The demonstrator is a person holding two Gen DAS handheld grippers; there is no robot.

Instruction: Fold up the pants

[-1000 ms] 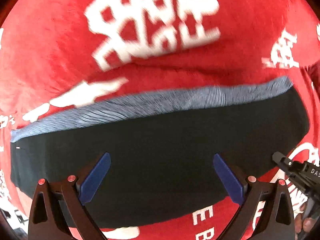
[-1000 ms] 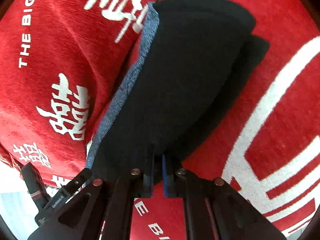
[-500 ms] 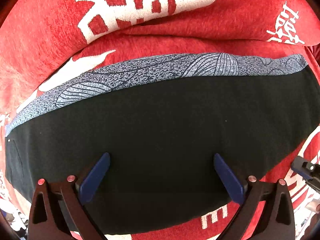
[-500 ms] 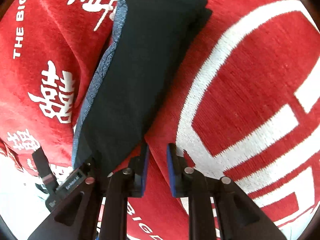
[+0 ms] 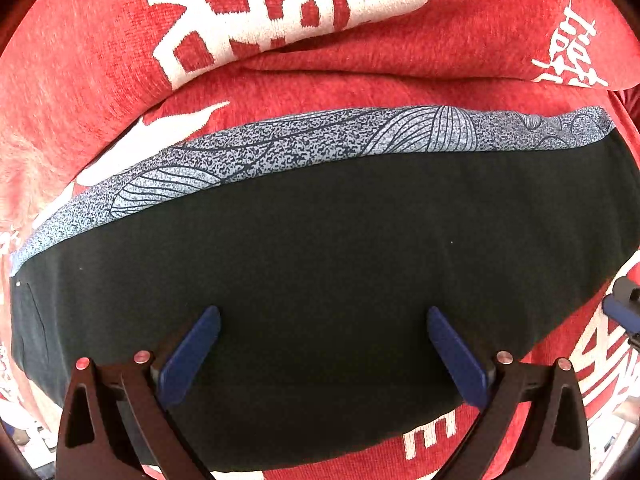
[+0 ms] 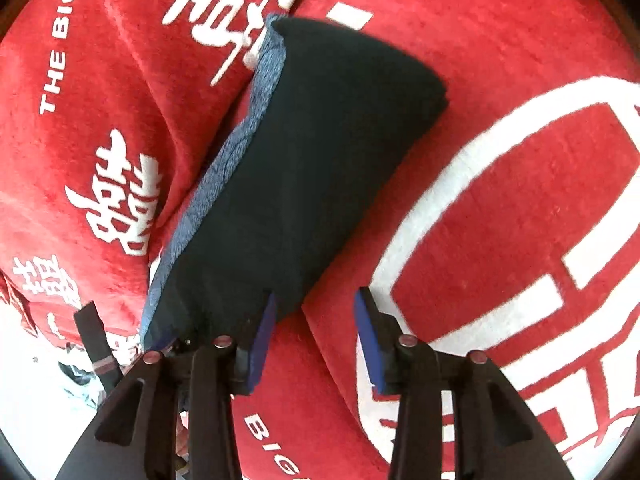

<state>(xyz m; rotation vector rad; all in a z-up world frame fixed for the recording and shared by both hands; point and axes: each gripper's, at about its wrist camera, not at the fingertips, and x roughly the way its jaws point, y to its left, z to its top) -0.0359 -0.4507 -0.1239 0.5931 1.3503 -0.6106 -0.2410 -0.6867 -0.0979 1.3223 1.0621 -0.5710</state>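
Pants (image 5: 320,272): black, folded into a compact bundle, patterned grey band (image 5: 320,140) along the far edge. They lie on the red blanket (image 5: 440,40), just below a crease in it.

Left gripper (image 5: 323,344): my fingers spread wide over the bundle, holding nothing.

Right gripper (image 6: 314,336): also wide open, empty, at the near end of the pants (image 6: 312,160); one blue pad (image 6: 262,344) sits just beside the cloth.

Step in hand, as I judge it: letting go and backing off. Best done by lifting straight away so no pad drags a layer loose.

Change: a second ago my right gripper was shut on the near end; half a second ago barely parted; now fully apart. Left gripper unchanged in opening; its view is nearer.
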